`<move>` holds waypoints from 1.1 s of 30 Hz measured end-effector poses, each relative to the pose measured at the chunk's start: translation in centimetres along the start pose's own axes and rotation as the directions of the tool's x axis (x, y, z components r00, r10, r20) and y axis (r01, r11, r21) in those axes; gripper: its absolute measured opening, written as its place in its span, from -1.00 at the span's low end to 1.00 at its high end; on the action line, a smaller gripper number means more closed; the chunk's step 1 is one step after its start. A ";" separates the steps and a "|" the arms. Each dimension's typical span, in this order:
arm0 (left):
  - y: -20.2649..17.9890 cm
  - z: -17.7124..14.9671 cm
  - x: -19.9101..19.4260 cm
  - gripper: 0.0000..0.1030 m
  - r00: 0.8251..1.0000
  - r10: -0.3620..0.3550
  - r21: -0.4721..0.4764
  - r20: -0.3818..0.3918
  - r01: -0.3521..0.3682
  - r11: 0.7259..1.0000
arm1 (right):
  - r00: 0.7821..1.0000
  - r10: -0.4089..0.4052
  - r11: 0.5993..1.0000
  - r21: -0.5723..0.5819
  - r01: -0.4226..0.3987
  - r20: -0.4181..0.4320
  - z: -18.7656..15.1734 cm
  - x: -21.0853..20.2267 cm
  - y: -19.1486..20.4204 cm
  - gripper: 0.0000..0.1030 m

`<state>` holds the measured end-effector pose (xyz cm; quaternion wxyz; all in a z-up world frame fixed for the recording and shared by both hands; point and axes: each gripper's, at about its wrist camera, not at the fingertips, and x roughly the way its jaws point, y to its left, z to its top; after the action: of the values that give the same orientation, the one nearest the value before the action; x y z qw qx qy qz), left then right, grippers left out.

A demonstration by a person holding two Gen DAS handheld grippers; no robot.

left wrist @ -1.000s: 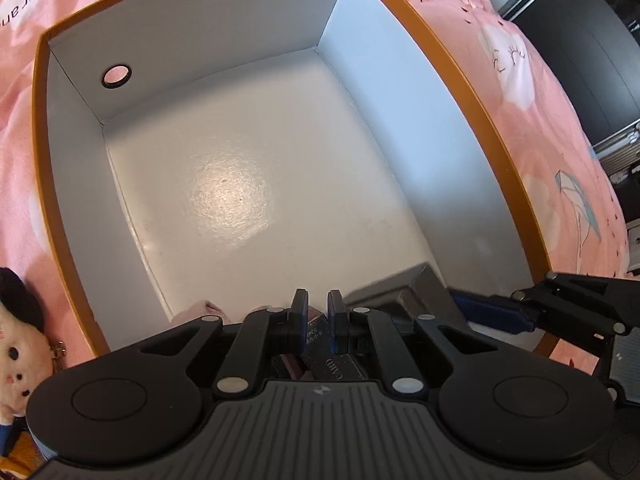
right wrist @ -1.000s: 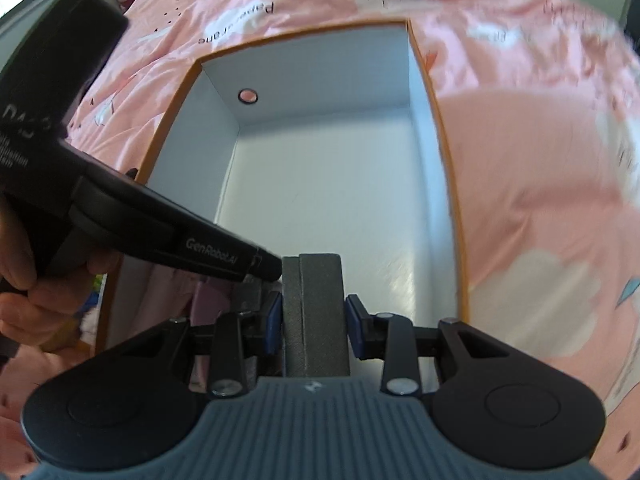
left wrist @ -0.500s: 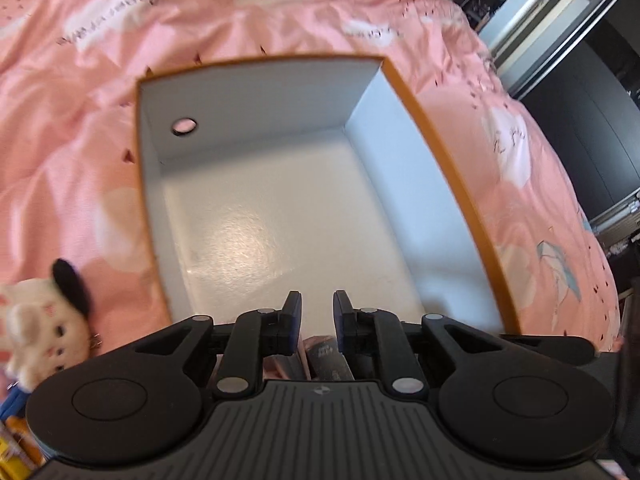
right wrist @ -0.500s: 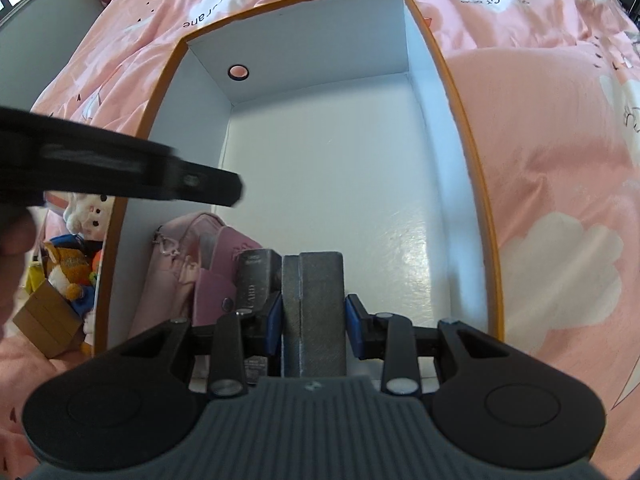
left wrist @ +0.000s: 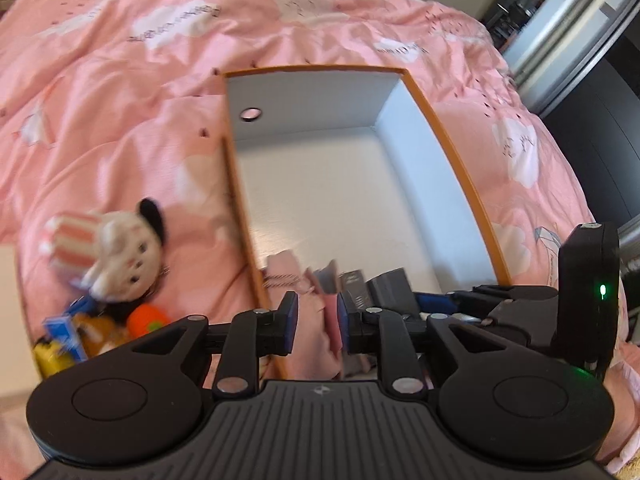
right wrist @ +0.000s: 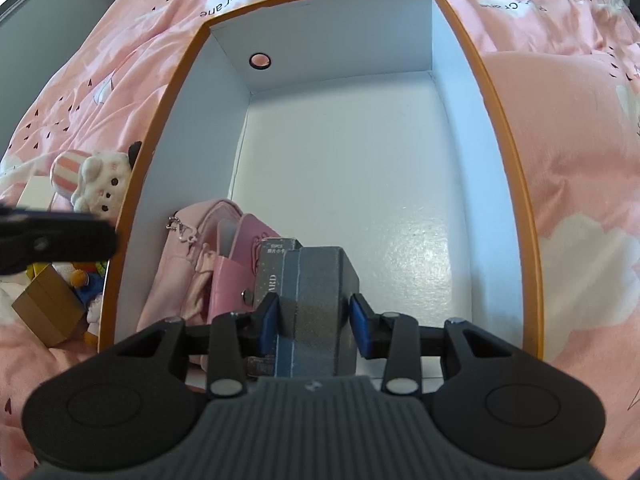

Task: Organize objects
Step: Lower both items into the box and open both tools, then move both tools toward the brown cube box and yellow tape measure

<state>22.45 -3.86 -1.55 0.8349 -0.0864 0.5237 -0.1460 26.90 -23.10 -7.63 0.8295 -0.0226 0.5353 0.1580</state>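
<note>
Right wrist view: your right gripper point(right wrist: 314, 322) stands over the near end of the orange-rimmed box point(right wrist: 508, 148) on the pink bed point(right wrist: 580, 120), with the grey box point(right wrist: 316, 304) between its jaws. Those jaws are opening; the right pad shows a gap to the grey box, the left pad looks at or just off its side, so judge the grip as let go. The grey box sits upright in the near left part of the box, touching a dark card pack point(right wrist: 272, 268), which stands against a pink wallet point(right wrist: 236, 268) and a pink pouch point(right wrist: 200, 240) by the left wall. Step in hand, as judged: release of the grey box into the row. Next move calls for lifting your right gripper straight up and clear without tipping the grey box, then going to the unsorted things outside. Left wrist view: your left gripper point(left wrist: 313, 322) has narrow jaws, opening, nothing between them; it hangs above the box's near left rim. A plush toy point(left wrist: 120, 256) lies on the bed just left of the box, with small colourful items point(left wrist: 80, 328) near it. Hard to make out: the left view is motion-blurred, so those items cannot be identified; the grey box's foot is hidden behind the gripper body; the brown carton point(right wrist: 52, 308) is partly cut off.
</note>
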 end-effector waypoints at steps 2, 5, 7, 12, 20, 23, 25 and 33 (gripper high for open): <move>0.5 -0.9 -0.9 -0.46 1.000 0.014 -0.024 0.023 -0.014 1.000 | 1.000 -0.010 1.000 0.006 0.009 0.016 -0.3 -0.4 -0.1 0.01; 1.0 -2.2 -2.4 -0.37 0.995 0.051 -0.053 0.085 -0.046 0.998 | 0.995 -0.059 0.998 -0.032 0.062 0.079 -0.9 -1.8 0.3 0.07; 0.8 -3.1 -3.1 -0.37 0.989 0.102 -0.050 0.108 -0.097 0.994 | 0.988 -0.069 0.995 -0.055 0.078 0.139 -1.4 -3.1 0.7 0.07; 0.4 -6.5 -4.3 -0.37 0.979 0.115 -0.087 0.166 -0.102 0.991 | 0.948 -0.027 0.996 -0.076 0.054 0.317 -3.7 -6.8 2.7 0.07; 0.4 -11.1 -5.4 -0.33 0.962 0.181 -0.063 0.204 -0.172 0.983 | 0.880 -0.004 0.990 -0.122 0.070 0.475 -7.9 -10.0 6.0 0.07; 1.4 -12.0 -5.7 -0.33 0.961 0.200 -0.074 0.189 -0.189 0.979 | 0.879 0.034 0.989 -0.144 0.040 0.476 -9.0 -10.2 7.2 0.07; 2.2 -12.3 -5.9 -0.33 0.961 0.213 -0.086 0.178 -0.200 0.976 | 0.885 0.059 0.987 -0.161 0.019 0.463 -9.4 -10.1 7.8 0.07; 5.6 -13.2 -6.5 -0.33 0.965 0.241 -0.153 0.105 -0.223 0.963 | 0.926 0.122 0.967 -0.252 -0.030 0.358 -10.5 -8.4 12.6 0.07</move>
<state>8.75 3.71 -3.48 0.8688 -0.0914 0.4867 -0.0044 10.91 -15.28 -2.88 0.8998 -0.0723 0.3462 0.2554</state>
